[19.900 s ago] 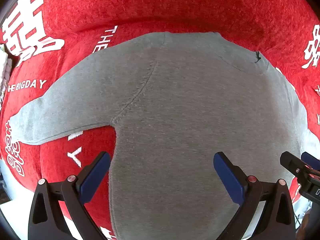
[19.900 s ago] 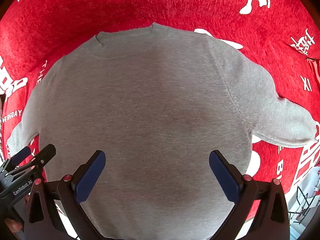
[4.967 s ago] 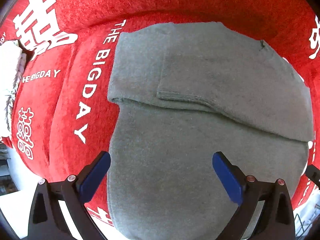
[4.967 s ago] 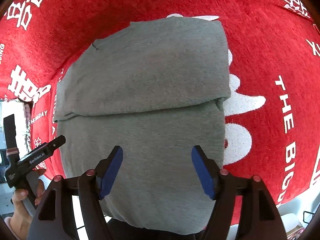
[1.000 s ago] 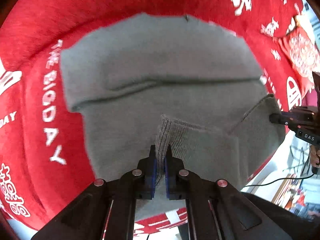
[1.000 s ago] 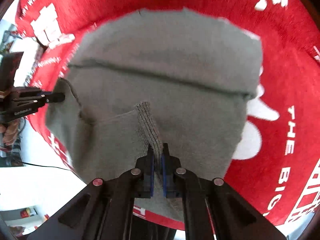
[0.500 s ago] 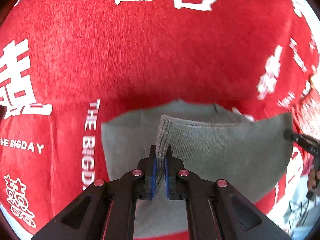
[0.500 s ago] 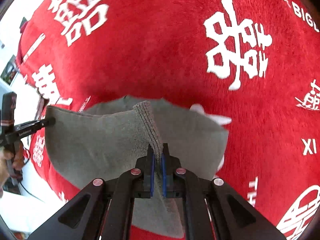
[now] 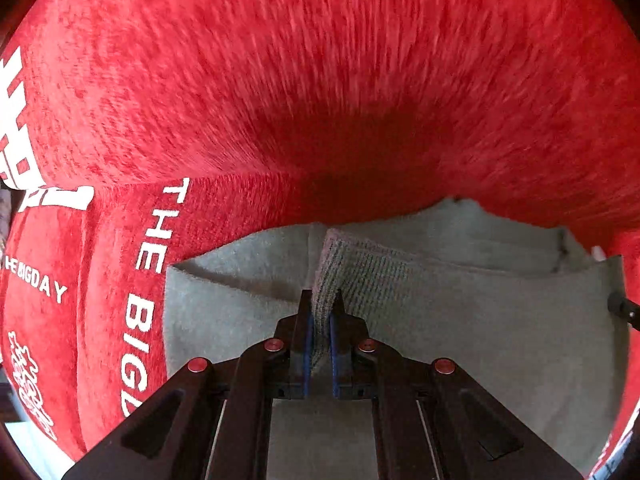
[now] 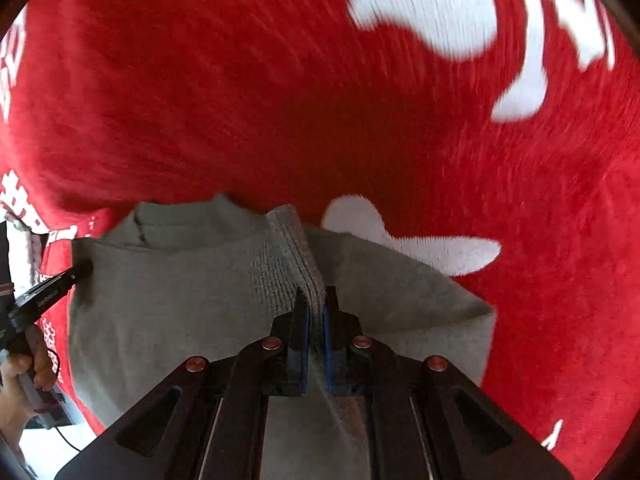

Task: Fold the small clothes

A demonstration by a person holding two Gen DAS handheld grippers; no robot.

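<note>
The grey sweater (image 9: 460, 320) is lying on the red blanket (image 9: 320, 80), and everything here is placed against that sweater's far neckline edge. The left gripper (image 9: 319, 312) is pinching the ribbed hem (image 9: 340, 264) with its jaws almost fully closed on the fabric, holding it just short of that neckline edge; the right gripper (image 10: 314, 308) is doing the same at the hem's other corner, jaws nearly closed on the ribbing (image 10: 296, 252), also just short of the neckline. In the right wrist view the left gripper's tip (image 10: 76, 272) is showing at the sweater's left side, with a hand (image 10: 24, 368) gripping its handle. Judging by this, the bottom half is being laid over the top half. Several things could be going wrong from here: if one corner is being let go sooner than the other, the hem may be landing skewed against the neckline; if the jaws are dragging while opening, the ribbing may be snagging and pulling the fold back; and the tucked sleeves underneath, hidden now, may be shifting if the upper layer is sliding across them.
</note>
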